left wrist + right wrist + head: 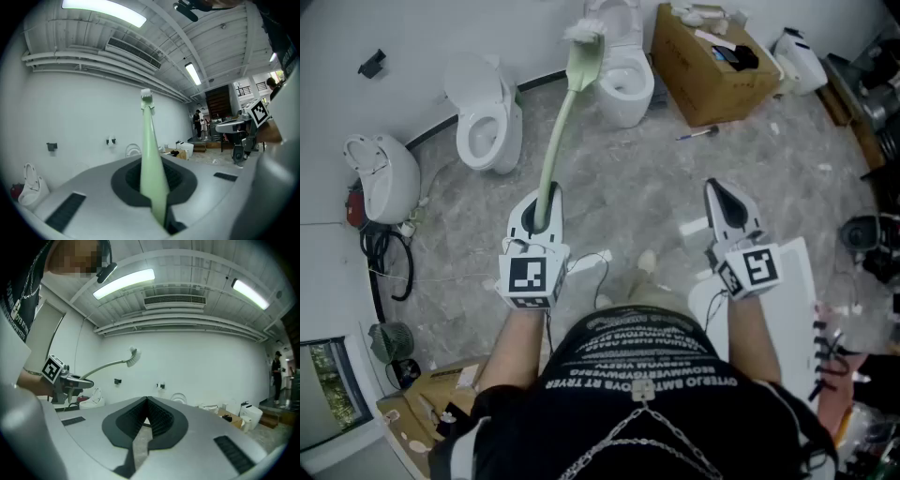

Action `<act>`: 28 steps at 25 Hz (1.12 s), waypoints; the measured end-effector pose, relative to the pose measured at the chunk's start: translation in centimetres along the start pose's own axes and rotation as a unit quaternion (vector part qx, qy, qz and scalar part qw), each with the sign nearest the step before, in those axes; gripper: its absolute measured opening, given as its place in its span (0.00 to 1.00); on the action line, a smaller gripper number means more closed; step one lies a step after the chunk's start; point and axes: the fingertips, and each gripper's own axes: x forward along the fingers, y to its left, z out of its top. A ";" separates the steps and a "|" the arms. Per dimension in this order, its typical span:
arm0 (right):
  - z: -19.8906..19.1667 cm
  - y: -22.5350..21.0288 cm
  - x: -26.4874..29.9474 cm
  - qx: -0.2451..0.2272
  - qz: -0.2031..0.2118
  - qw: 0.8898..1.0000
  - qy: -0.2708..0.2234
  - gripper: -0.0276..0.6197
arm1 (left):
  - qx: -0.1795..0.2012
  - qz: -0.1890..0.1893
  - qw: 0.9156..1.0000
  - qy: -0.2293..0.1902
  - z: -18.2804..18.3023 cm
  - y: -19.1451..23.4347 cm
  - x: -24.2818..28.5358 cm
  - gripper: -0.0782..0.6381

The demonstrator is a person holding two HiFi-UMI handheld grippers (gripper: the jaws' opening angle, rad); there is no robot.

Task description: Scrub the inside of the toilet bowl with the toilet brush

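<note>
The toilet bowl (pixel 645 94) stood straight ahead of me, and I could see nothing in it. My left gripper (pixel 546 202), the nearer one, pinched the toilet brush (pixel 558 141), whose handle ran forward with the bristles raised, well short of the bowl. My right gripper (pixel 724 202) was pressed together, empty.

Left toilet (pixel 487 117) and right toilet (pixel 623 80) sit along the far wall, cardboard box (pixel 708 80) just right of them, toilet brush (pixel 555 141) up in front.

Open cardboard box (pixel 703 80) by wall, white container (pixel 799 61) near it; pen (pixel 698 134) on floor.
</note>
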 end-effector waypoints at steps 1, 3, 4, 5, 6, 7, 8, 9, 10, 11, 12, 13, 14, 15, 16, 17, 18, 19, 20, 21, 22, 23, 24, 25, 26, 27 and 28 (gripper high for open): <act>0.0 -0.5 0.3 -0.005 -0.002 1.000 0.001 0.05 | -0.002 0.004 1.000 -0.003 0.3 0.0 0.5 0.11; 0.1 -1.6 0.9 -0.011 -0.006 1.000 0.001 0.05 | -0.007 0.010 1.000 -0.017 1.2 -0.1 1.6 0.11; 0.3 -2.2 1.3 -0.012 -0.007 1.000 -0.002 0.05 | -0.011 0.012 0.999 -0.030 1.8 -0.2 2.1 0.11; 0.4 -2.8 1.7 -0.012 -0.008 1.000 -0.006 0.05 | -0.016 0.015 0.999 -0.045 2.5 -0.3 2.7 0.11; 0.5 -3.4 2.0 -0.012 -0.009 1.000 -0.009 0.05 | -0.018 0.017 0.998 -0.059 3.2 -0.4 3.3 0.11; 0.6 -4.1 2.4 -0.014 -0.011 1.000 -0.012 0.05 | -0.017 0.018 0.997 -0.070 3.9 -0.4 3.9 0.11; 0.6 -4.7 2.8 -0.018 -0.013 1.000 -0.013 0.05 | -0.014 0.018 0.997 -0.079 4.4 -0.5 4.5 0.11; 0.6 -5.3 3.3 -0.022 -0.014 1.000 -0.013 0.05 | -0.010 0.018 0.996 -0.085 4.9 -0.6 5.1 0.11; 0.6 -5.8 3.7 -0.026 -0.013 0.999 -0.014 0.05 | -0.006 0.017 0.996 -0.088 5.2 -0.6 5.7 0.11; 0.8 -6.3 4.2 -0.029 -0.010 0.999 -0.019 0.05 | -0.004 0.016 0.996 -0.089 5.4 -0.7 6.3 0.11; 1.0 -6.6 4.6 -0.032 -0.007 0.999 -0.026 0.05 | -0.003 0.015 0.996 -0.088 5.5 -0.7 7.0 0.11; 1.3 -7.0 5.1 -0.035 -0.004 0.999 -0.031 0.05 | -0.004 0.014 0.996 -0.087 5.6 -0.7 7.8 0.11; 1.5 -7.3 5.5 -0.035 -0.001 0.999 -0.036 0.05 | -0.006 0.013 0.996 -0.085 5.6 -0.7 8.6 0.11; 1.7 -7.6 6.0 -0.031 0.001 0.999 -0.040 0.05 | -0.007 0.012 0.996 -0.083 5.6 -0.7 9.3 0.11; 2.0 -7.8 6.5 -0.030 0.004 0.999 -0.042 0.05 | -0.007 0.011 0.997 -0.081 5.6 -0.7 10.1 0.11; 2.1 -8.2 6.9 -0.034 0.006 0.998 -0.044 0.05 | -0.007 0.011 0.997 -0.078 5.6 -0.6 10.8 0.11; 2.2 -8.6 7.4 -0.041 0.008 0.998 -0.045 0.05 | -0.006 0.010 0.997 -0.076 5.5 -0.6 11.5 0.11; 2.1 -9.1 7.8 -0.045 0.010 0.998 -0.045 0.05 | -0.007 0.009 0.997 -0.075 5.5 -0.7 12.3 0.11; 1.8 -9.7 8.3 -0.047 0.010 0.998 -0.041 0.05 | -0.007 0.008 0.997 -0.075 5.5 -0.7 13.1 0.11; 1.4 -10.2 8.7 -0.046 0.009 0.998 -0.036 0.05 | -0.007 0.007 0.997 -0.074 5.5 -0.7 13.8 0.11; 1.2 -10.7 9.1 -0.043 0.008 0.999 -0.032 0.05 | -0.007 0.006 0.997 -0.072 5.4 -0.8 14.5 0.11; 1.2 -11.0 9.5 -0.039 0.008 0.999 -0.031 0.05 | -0.008 0.006 0.998 -0.069 5.3 -0.8 15.1 0.11; 1.5 -11.2 10.0 -0.030 0.010 0.999 -0.033 0.05 | -0.011 0.006 0.998 -0.066 5.2 -0.8 15.7 0.11; 1.7 -11.3 10.5 -0.020 0.013 0.999 -0.037 0.05 | -0.014 0.006 0.998 -0.064 5.2 -0.8 16.3 0.11; 1.9 -11.6 11.0 -0.013 0.015 0.999 -0.039 0.05 | -0.016 0.006 0.998 -0.062 5.2 -0.7 16.9 0.11; 1.8 -11.9 11.4 -0.013 0.018 0.999 -0.039 0.05 | -0.016 0.006 0.998 -0.061 5.3 -0.6 17.5 0.11; 1.6 -12.3 11.8 -0.016 0.020 0.999 -0.038 0.05 | -0.015 0.007 0.998 -0.060 5.3 -0.5 18.1 0.11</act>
